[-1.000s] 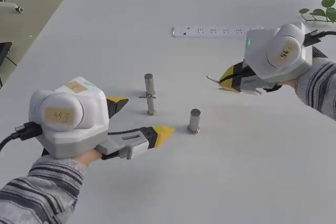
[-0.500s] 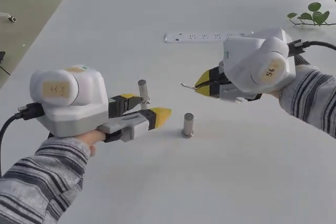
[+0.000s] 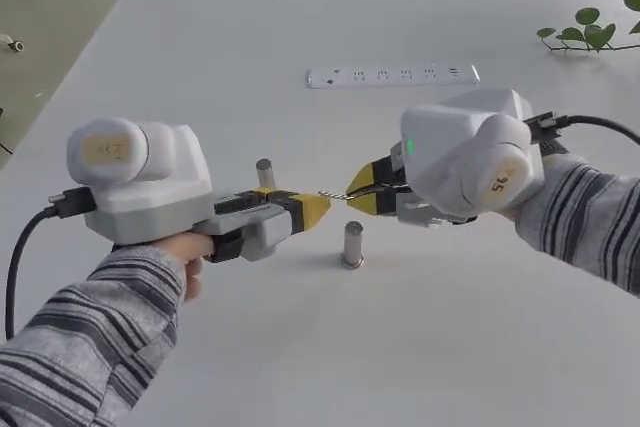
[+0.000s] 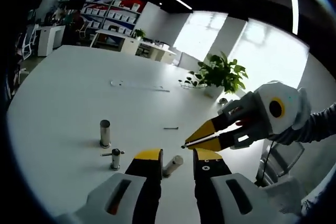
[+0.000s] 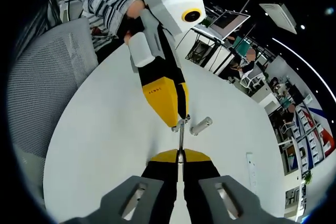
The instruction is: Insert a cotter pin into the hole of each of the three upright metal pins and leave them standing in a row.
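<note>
My left gripper (image 3: 310,209) (image 4: 177,157) is lifted off the white table and shut on a plain metal pin (image 4: 172,165), which lies tilted between its jaws. My right gripper (image 3: 358,194) (image 5: 180,156) is shut on a thin cotter pin (image 3: 335,195) (image 5: 180,139). The cotter pin's tip nearly touches the left gripper's yellow tips and the held pin's free end. A second plain pin (image 3: 352,244) (image 4: 105,132) stands upright on the table. A third pin (image 4: 114,158), with a cotter pin through it, stands beside it and is half hidden behind the left gripper in the head view.
A spare cotter pin (image 4: 170,128) lies loose on the table past the grippers. A white power strip (image 3: 392,75) lies across the far side. A potted plant (image 3: 590,32) sits at the far right. An office chair (image 5: 47,93) stands off the table's edge.
The two grippers have come together above the table. The left jaws, wide open a second ago, now stand narrow, and the cotter pin's tip has reached them.
</note>
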